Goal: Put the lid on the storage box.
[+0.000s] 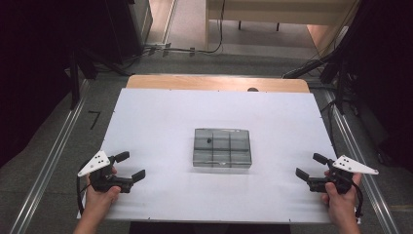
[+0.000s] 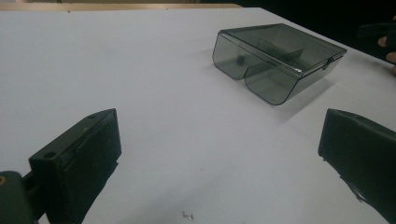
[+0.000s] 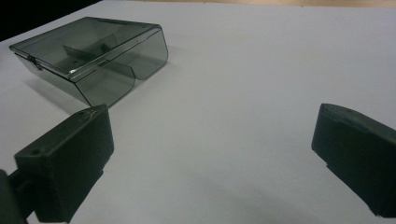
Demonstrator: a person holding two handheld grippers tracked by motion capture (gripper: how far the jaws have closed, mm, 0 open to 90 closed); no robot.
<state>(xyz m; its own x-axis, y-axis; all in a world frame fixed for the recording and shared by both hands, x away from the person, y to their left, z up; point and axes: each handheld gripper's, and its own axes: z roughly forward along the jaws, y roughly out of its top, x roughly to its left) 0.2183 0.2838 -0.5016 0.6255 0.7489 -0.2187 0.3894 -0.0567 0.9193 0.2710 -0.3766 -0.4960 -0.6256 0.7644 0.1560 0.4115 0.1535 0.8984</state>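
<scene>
Small dark item (image 1: 209, 141) inside the lidded smoky plastic box (image 1: 222, 147), too tiny to identify.

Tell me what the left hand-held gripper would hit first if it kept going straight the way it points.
Probably nothing: the left hand-held gripper points across bare white tabletop, and the smoky compartment box lies right of its line. Depth is uncertain.

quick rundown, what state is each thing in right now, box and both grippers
plastic box: lid shut, flat on the white table, touched by nothing, a small dark item inside one compartment
left gripper: open, empty, held near the table's left edge, apart from the box
right gripper: open, empty, held near the table's right edge, apart from the box
</scene>
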